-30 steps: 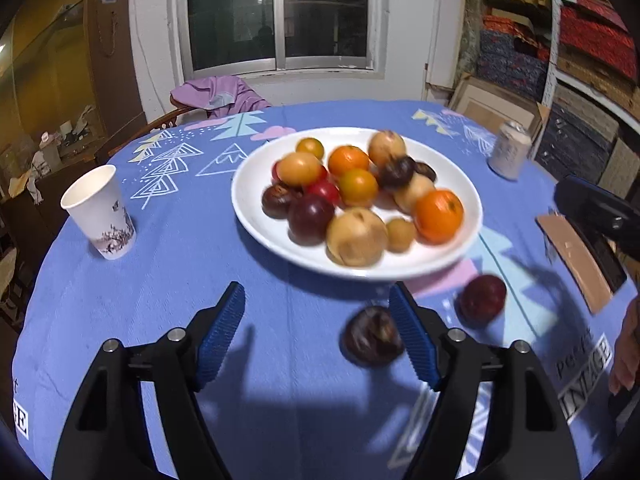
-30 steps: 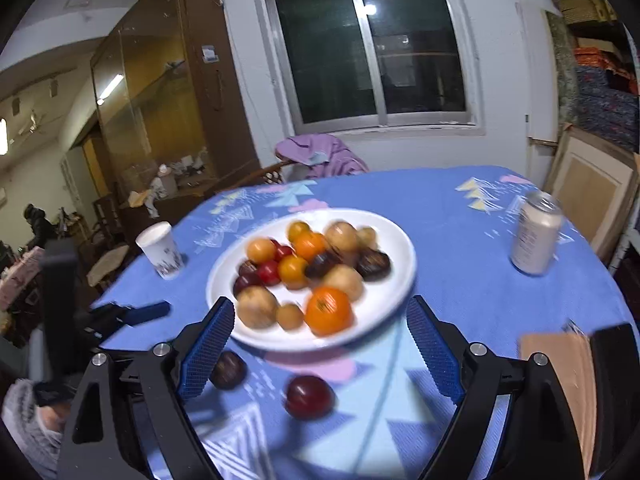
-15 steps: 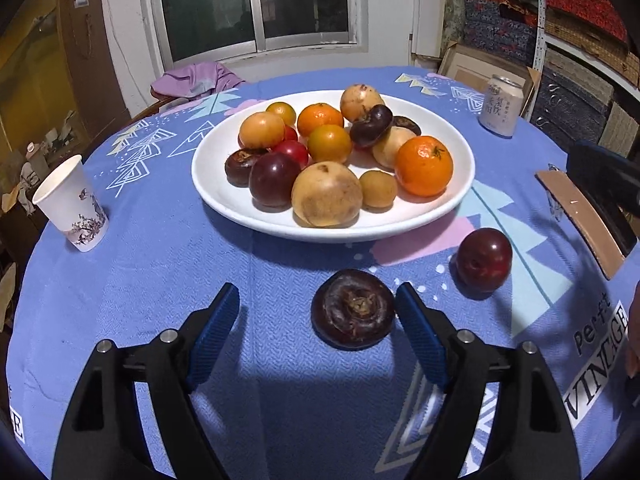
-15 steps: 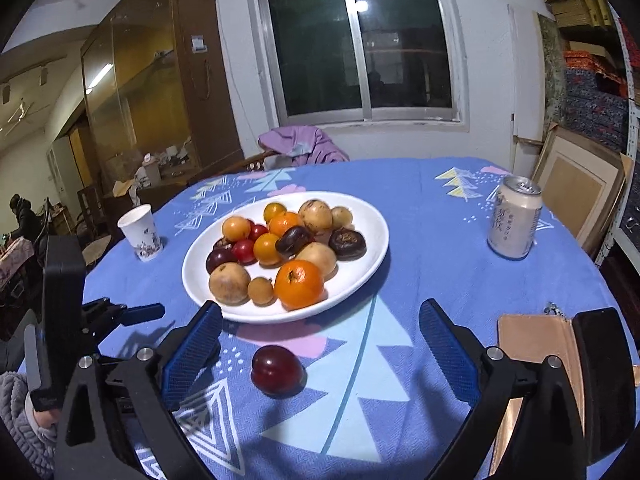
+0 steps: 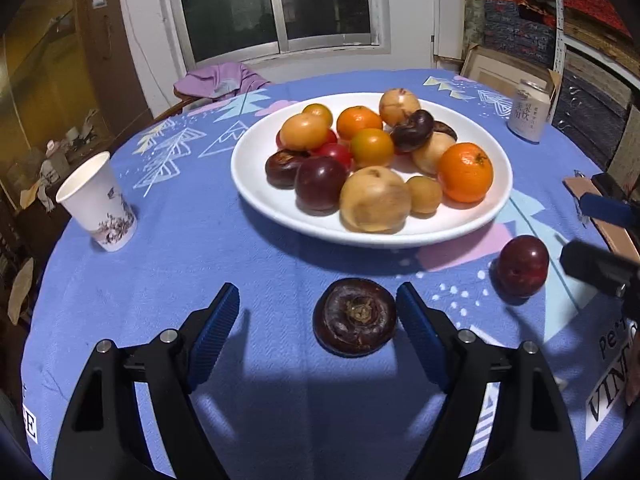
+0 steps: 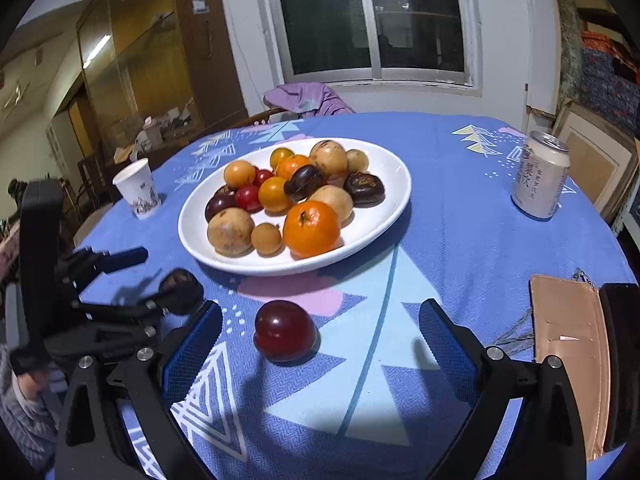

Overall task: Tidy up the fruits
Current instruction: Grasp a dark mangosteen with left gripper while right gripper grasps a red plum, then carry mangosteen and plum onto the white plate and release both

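A white plate (image 5: 256,184) (image 6: 384,160) holds several fruits: oranges, tan pears, dark plums, red tomatoes. A dark brown flat fruit (image 5: 355,317) lies on the blue tablecloth between the fingers of my open left gripper (image 5: 318,320), close to the right finger. In the right wrist view this fruit (image 6: 180,286) is partly hidden by the left gripper. A dark red plum (image 6: 284,330) (image 5: 523,266) lies on the cloth just ahead of my open right gripper (image 6: 320,344), nearer its left finger.
A paper cup (image 5: 98,202) (image 6: 136,188) stands at the left. A drink can (image 6: 540,176) (image 5: 528,112) stands at the right. A tan wallet and a dark phone (image 6: 572,352) lie at the right table edge. A chair with purple cloth (image 5: 224,80) is behind the table.
Both grippers have moved forward and lower. The dark brown fruit now sits between the left fingers, and the red plum is nearer the right gripper's opening.
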The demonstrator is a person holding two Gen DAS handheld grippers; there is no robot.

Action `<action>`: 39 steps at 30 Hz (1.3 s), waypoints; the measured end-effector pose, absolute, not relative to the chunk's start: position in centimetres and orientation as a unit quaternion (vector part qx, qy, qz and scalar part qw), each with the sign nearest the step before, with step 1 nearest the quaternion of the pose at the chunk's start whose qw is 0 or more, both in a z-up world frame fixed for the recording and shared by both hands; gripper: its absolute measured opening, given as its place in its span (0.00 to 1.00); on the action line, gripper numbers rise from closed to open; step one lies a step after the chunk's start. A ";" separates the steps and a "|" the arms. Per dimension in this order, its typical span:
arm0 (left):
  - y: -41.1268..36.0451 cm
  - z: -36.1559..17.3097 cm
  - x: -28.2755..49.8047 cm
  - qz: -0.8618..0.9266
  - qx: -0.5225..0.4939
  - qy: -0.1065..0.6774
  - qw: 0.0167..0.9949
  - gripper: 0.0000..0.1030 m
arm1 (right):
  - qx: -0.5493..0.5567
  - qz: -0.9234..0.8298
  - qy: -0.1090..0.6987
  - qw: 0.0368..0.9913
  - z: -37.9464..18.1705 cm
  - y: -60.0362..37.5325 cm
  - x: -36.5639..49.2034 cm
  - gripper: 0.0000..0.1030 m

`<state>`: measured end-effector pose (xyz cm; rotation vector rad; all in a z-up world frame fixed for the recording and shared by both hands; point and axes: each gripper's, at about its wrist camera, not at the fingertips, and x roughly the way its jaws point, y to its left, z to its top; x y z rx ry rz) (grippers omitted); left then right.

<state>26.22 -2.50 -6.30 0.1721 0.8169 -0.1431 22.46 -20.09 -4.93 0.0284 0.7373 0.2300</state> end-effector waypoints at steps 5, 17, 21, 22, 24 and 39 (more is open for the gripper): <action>-3.3 -6.7 25.6 -0.083 0.105 0.404 0.905 0.71 | -0.010 0.122 0.369 0.921 -5.6 -19.0 22.5 0.97; -2.4 -7.1 26.2 -0.113 0.054 0.420 0.899 0.53 | 0.002 0.130 0.381 0.915 -6.3 -19.0 22.7 0.92; -2.3 -7.2 26.6 -0.122 0.038 0.427 0.895 0.48 | 0.012 0.132 0.391 0.911 -6.6 -19.2 23.0 0.83; -2.3 -7.2 26.6 -0.122 0.036 0.427 0.895 0.48 | 0.011 0.131 0.393 0.910 -6.6 -19.2 23.0 0.79; -2.5 -7.1 26.5 -0.122 0.040 0.425 0.896 0.46 | 0.008 0.130 0.397 0.908 -6.8 -19.0 23.1 0.77; -3.0 -7.0 26.3 -0.122 0.052 0.422 0.897 0.42 | -0.005 0.150 0.408 0.900 -7.1 -18.1 23.0 0.39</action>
